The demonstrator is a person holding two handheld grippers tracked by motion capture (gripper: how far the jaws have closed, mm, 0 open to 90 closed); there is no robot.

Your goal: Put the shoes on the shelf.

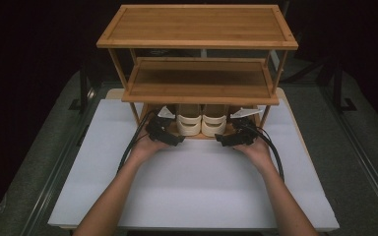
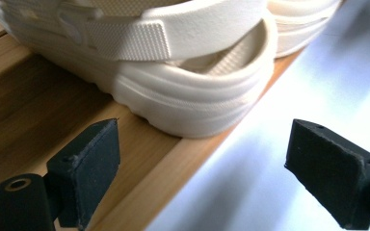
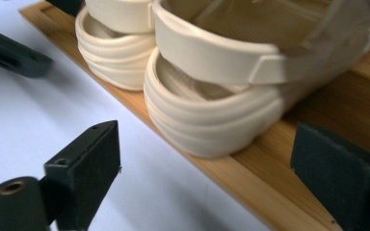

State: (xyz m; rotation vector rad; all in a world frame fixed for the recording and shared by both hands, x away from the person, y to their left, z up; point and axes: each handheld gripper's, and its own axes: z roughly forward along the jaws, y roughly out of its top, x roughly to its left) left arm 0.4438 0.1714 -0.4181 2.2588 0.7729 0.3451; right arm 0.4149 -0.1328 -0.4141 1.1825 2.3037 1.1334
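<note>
A white table carried a three-tier bamboo shoe rack. On its lowest shelf stood a pair of cream sandals, heels toward the near edge: the left sandal just right of the left tool, the right sandal just left of the right tool. Both tools sat with jaws spread wide, holding nothing, each aimed at its sandal's heel without touching.

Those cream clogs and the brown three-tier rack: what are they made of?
The cream clogs look like moulded foam or rubber: matte, one piece, ribbed heels, textured straps. The brown three-tier rack looks like bamboo or light wood: slatted boards with visible grain, smooth satin finish.
</note>
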